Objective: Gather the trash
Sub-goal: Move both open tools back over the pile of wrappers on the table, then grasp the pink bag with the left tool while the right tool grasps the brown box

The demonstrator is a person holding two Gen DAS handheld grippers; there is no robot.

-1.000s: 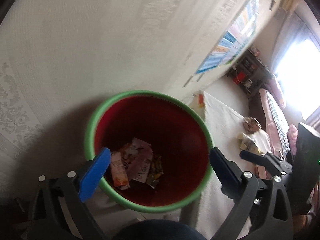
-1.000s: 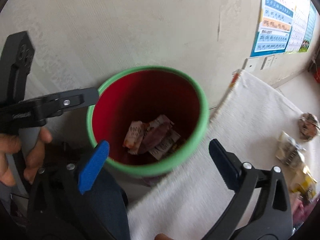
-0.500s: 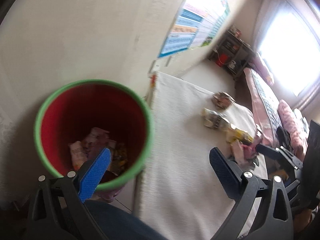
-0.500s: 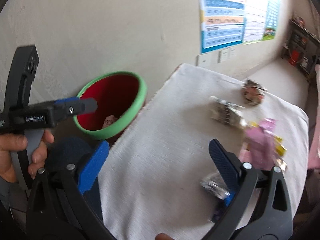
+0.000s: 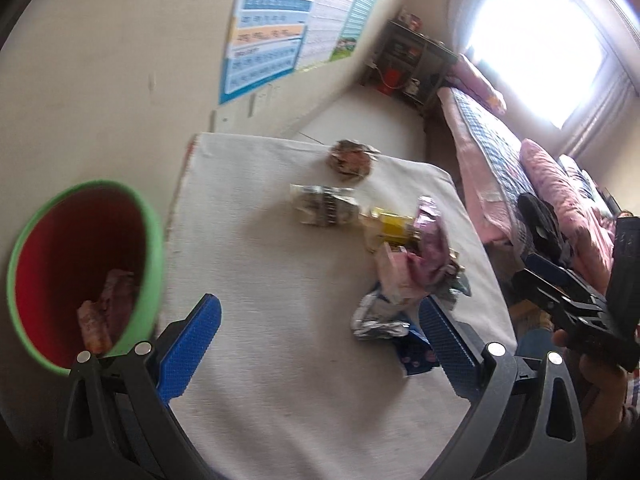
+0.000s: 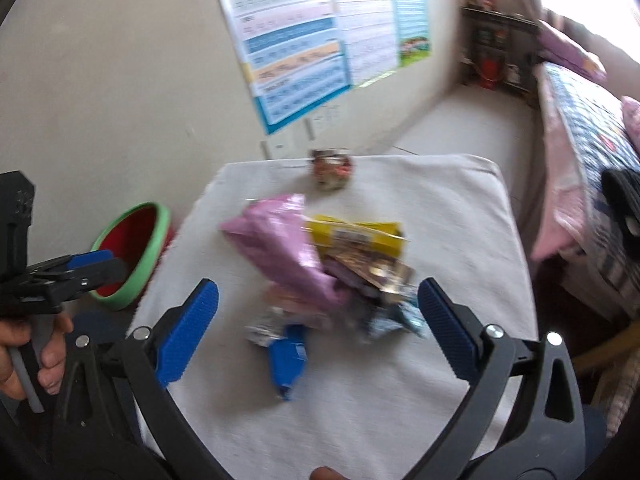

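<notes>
Two tools are in view, both with their blue-padded jaws spread wide and nothing between them. The left tool [image 5: 316,332] hangs over the near part of the bench [image 5: 256,280], which is covered in a white cloth. The right tool [image 6: 318,320] hangs over the same bench, with a heap of wrappers [image 6: 328,272] showing between its jaws but not touched by them.

The heap lies toward the right side of the bench: a pink bag [image 6: 280,240] on top, a yellow packet [image 6: 356,234] just beside it, a silver foil wrapper [image 5: 378,316] and a blue wrapper [image 6: 286,356] at the near edge. Farther back a clear printed packet [image 5: 324,204] lies apart from the heap, and a crumpled brownish ball of wrapper [image 5: 350,158] sits near the far edge of the bench.

A bin [image 5: 154,248], red inside with a green rim, stands off the left side of the bench against the wall. A few wrappers [image 5: 104,308] lie at its bottom.

A poster [image 6: 300,40] hangs on the wall behind, and a bed [image 5: 520,168] with pink bedding runs along the right under a bright window [image 5: 536,36].
</notes>
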